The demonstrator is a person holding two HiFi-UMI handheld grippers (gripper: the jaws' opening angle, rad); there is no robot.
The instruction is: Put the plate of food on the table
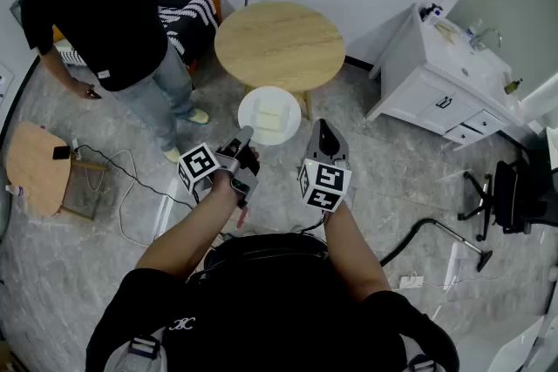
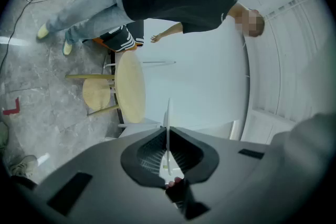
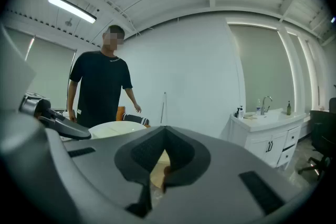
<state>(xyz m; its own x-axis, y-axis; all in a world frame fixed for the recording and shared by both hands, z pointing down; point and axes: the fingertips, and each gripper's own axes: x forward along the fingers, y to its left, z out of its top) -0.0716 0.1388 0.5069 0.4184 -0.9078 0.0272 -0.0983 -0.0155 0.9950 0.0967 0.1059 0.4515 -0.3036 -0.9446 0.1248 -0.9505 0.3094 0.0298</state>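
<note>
Left claw [image 1: 245, 137] clamped on the rim of the plate of food [image 1: 269, 115] — held in air at 6 o'clock of the round tabletop [image 1: 279, 43]; right claw [image 1: 322, 128] pinched together, empty.

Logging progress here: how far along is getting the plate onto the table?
Done: the left gripper is clamped on the plate rim. In hand: plate held in the air, short of the round table. Left: set it on the tabletop and release.

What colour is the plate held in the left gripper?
The plate is plain white. The head view shows it best.
</note>
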